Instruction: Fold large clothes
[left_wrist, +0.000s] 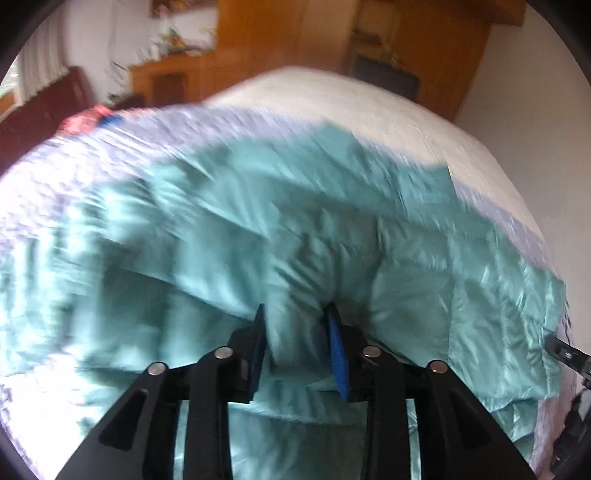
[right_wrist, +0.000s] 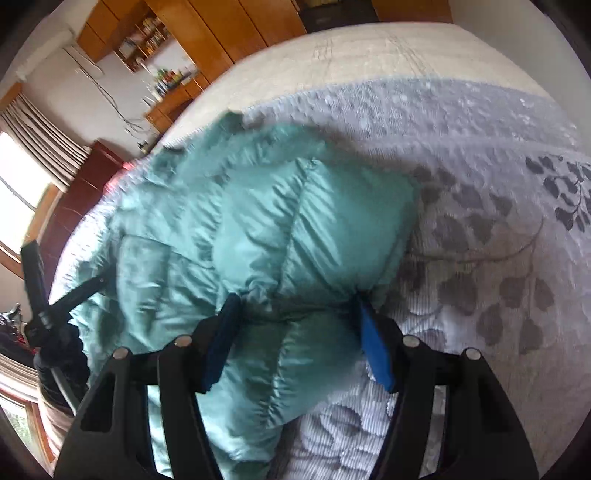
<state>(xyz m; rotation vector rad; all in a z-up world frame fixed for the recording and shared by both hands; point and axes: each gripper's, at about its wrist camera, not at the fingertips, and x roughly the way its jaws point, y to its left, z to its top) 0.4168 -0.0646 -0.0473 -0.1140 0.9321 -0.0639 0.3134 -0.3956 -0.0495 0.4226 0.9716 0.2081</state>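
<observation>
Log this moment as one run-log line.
stage: folding | item: teal quilted puffer jacket on grey leaf-print bedspread | left gripper: shut on jacket | right gripper: shut on jacket | view: motion-blurred

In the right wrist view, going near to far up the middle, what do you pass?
Right gripper → teal puffer jacket → grey leaf-print bedspread → bare cream mattress → wooden wardrobe.

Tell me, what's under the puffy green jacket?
The puffy green jacket lies on a grey leaf-print blanket, which lies over a cream bed cover. Anything directly beneath the jacket is hidden.
</observation>
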